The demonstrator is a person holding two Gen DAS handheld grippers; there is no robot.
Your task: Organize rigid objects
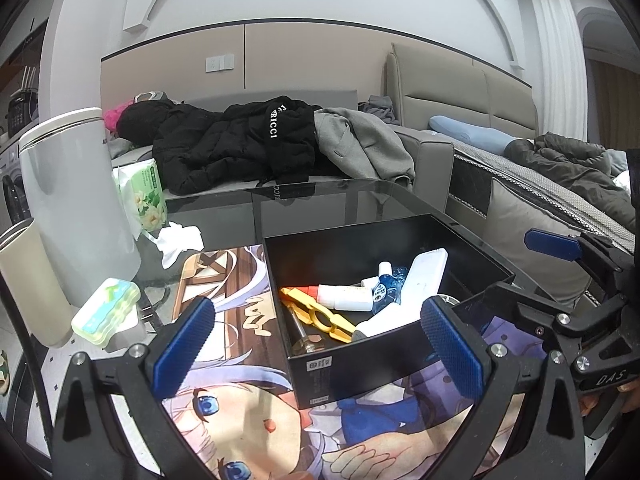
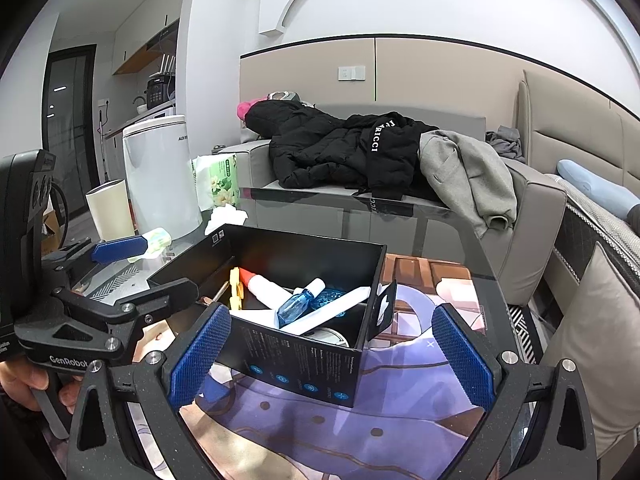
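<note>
Two grippers: both w/ jaws apart, nothing held.
L gripper (image 1: 316, 344): near edge of black box (image 1: 344, 364).
R gripper (image 2: 332, 354): at box near corner, right of L.
Box contents: yellow tool (image 1: 320, 314), white tube (image 1: 346, 296), blue bottle (image 2: 298, 306), white case (image 1: 424, 276).
Box spot: on printed mat (image 1: 240, 408), glass table (image 1: 320, 204).
Left of box: green soap case (image 1: 106, 312).
</note>
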